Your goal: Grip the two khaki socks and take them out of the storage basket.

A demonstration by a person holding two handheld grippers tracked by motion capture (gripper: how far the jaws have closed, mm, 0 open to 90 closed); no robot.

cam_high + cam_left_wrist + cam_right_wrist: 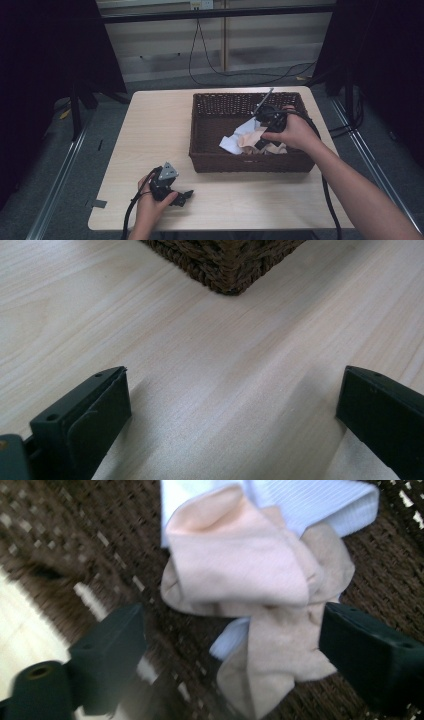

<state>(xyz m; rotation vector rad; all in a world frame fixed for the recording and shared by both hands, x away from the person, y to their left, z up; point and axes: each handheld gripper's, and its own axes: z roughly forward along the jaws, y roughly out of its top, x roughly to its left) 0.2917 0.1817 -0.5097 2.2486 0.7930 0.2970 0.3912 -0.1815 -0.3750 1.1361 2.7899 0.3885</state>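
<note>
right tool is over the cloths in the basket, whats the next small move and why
Probably lower the right tool a little and close it on the peach cloth. Its jaws stand open over the wicker basket, the cloth bunched between them with a white cloth beneath, and nothing is gripped. The left tool rests open on the table, away from the pile.

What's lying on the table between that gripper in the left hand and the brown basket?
Nothing: between the left gripper and the wicker basket lies bare wooden table, as the left gripper view shows.
</note>
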